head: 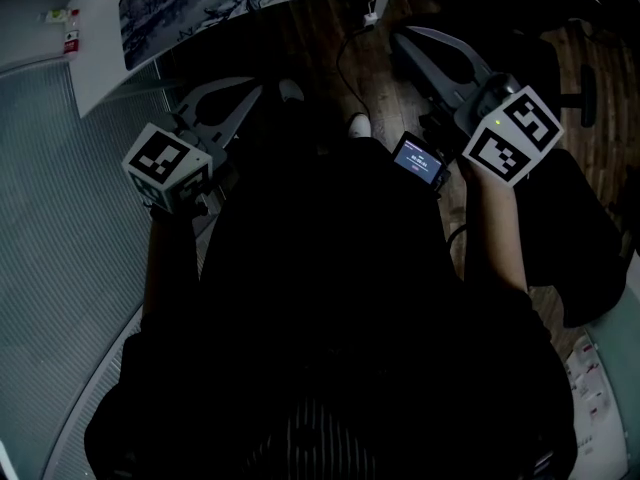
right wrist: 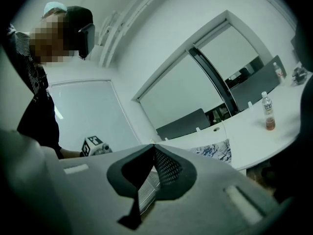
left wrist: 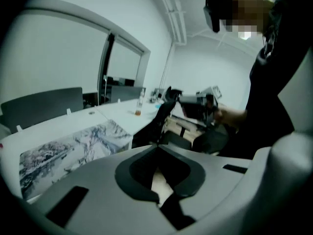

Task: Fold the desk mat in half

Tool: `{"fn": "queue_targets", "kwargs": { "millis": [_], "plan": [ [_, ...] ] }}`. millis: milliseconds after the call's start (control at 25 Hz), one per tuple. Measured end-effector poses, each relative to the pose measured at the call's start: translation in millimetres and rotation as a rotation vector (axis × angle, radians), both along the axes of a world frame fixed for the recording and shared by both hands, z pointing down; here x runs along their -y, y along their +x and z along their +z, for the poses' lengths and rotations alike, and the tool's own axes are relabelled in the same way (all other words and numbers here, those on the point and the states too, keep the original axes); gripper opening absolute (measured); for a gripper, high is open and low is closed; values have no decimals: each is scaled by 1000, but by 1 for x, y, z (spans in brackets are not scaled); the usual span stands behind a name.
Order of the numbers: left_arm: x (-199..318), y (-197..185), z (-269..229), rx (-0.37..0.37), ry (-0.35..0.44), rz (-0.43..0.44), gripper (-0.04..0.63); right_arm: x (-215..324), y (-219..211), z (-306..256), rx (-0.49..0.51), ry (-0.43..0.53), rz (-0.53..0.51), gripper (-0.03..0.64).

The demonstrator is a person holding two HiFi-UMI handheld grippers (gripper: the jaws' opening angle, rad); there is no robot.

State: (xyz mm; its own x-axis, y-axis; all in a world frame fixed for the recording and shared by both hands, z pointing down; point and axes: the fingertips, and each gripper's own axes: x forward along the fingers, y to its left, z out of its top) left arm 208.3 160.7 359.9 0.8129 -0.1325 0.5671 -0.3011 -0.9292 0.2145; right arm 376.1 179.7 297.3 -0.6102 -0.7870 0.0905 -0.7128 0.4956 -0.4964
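The desk mat (head: pixel 200 8), printed with a blue-grey mountain scene, lies flat on the white table (head: pixel 100 78) at the top of the head view. It also shows in the left gripper view as the desk mat (left wrist: pixel 73 148) and, smaller, in the right gripper view as the desk mat (right wrist: pixel 215 151). My left gripper (head: pixel 232 103) hangs short of the table edge, its jaws shut with nothing between them. My right gripper (head: pixel 425 43) is held out over the wooden floor, apart from the mat, also shut and holding nothing. My dark-clothed body fills the middle of the head view.
A small lit screen (head: pixel 420 158) sits by my right wrist. A black office chair (head: pixel 580 218) stands at the right. A cable (head: pixel 345 58) runs down from the table edge. A drink bottle (right wrist: pixel 267 110) stands on the table beyond the mat, and grey chairs (left wrist: pixel 44 109) line its far side.
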Motion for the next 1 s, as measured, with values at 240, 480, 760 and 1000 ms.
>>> {"fn": "queue_targets", "kwargs": {
  "millis": [240, 480, 760, 1000],
  "plan": [
    [-81, -157, 272, 387, -804, -199, 320, 18, -6, -6, -27, -19, 34, 5],
    [-90, -149, 265, 164, -1021, -229, 23, 25, -8, 6, -71, -56, -3, 5],
    [-128, -109, 131, -73, -1055, 239, 12, 24, -4, 3, -33, -41, -10, 5],
    [-130, -115, 116, -32, -961, 341, 12, 28, -10, 0, -28, -20, 7, 5]
  ]
}}
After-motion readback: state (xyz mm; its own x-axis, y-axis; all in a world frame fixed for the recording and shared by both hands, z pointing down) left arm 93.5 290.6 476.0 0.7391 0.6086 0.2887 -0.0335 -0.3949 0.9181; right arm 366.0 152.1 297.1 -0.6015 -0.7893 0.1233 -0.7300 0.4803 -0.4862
